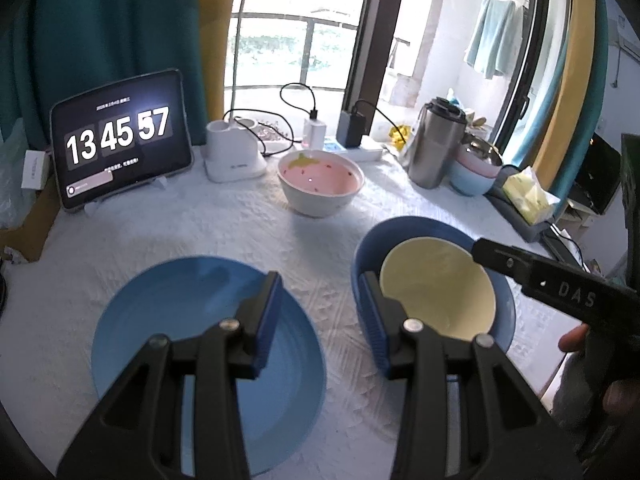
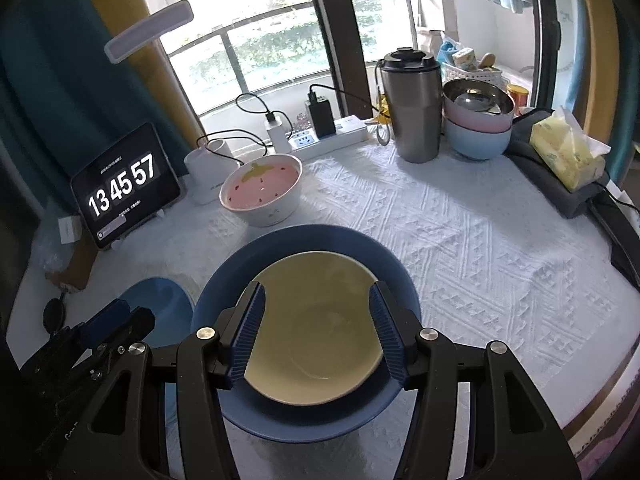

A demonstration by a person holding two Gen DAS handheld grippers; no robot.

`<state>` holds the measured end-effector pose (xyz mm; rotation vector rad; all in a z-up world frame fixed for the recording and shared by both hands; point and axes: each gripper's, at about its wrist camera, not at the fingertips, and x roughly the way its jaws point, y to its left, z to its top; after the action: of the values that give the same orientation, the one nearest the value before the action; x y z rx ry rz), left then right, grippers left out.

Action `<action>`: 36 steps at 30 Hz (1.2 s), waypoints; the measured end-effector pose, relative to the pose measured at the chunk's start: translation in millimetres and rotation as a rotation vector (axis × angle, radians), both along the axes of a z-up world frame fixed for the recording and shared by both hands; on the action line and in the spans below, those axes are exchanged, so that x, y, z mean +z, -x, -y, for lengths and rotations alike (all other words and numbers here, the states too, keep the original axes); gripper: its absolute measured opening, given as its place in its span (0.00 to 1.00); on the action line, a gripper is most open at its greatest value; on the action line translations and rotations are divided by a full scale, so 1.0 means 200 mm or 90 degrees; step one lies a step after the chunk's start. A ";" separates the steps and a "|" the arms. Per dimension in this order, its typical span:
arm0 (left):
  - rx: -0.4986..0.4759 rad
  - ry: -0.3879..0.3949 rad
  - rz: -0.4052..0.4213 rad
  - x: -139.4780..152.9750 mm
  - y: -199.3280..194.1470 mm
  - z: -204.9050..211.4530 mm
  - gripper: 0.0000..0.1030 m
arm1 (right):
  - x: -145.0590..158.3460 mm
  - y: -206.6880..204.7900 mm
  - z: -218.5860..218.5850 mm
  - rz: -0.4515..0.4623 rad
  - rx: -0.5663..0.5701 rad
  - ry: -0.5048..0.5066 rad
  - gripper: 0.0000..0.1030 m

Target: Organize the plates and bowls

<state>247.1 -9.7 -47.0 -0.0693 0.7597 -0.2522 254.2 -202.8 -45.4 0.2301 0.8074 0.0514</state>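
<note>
resting on the white textured tabletop (image 2: 480, 240) is a dark blue bowl (image 2: 320, 240) with a cream-yellow bowl (image 2: 316, 320) nested inside it. the right claw (image 2: 316, 334) hangs just above that pair, its ribbed blue fingers (image 2: 250, 336) set apart over the yellow bowl's left and right rim, gripping nothing; whether they brush the rim i cannot tell. to the left lies a light blue plate (image 1: 160, 320), flat on the cloth. the left claw (image 1: 320, 320) sits over the gap between plate and nested bowls, one pad above the plate's right edge, the other by the dark bowl's left wall, jaws parted and empty. farther back stands a white bowl with a pink inside (image 1: 320, 184), well apart from both. at the far right, a steel bowl sits in a pink bowl in a pale blue bowl, making a stack (image 2: 478, 120), beside a steel tumbler (image 2: 410, 104). a tablet (image 1: 120, 136) showing a clock leans at the back left.
</note>
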 end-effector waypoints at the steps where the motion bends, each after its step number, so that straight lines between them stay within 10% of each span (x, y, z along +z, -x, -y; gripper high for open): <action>1: 0.000 0.000 0.000 0.00 0.00 0.00 0.40 | 0.00 0.00 0.01 -0.001 -0.002 -0.001 0.56; 36: 0.033 -0.005 0.016 0.11 -0.33 0.05 0.40 | 0.08 -0.29 0.13 0.023 0.024 -0.002 0.56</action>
<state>313.5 -18.8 -25.2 -0.0774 0.7322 -0.1999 311.6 -228.0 -29.4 0.2169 0.7754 0.0920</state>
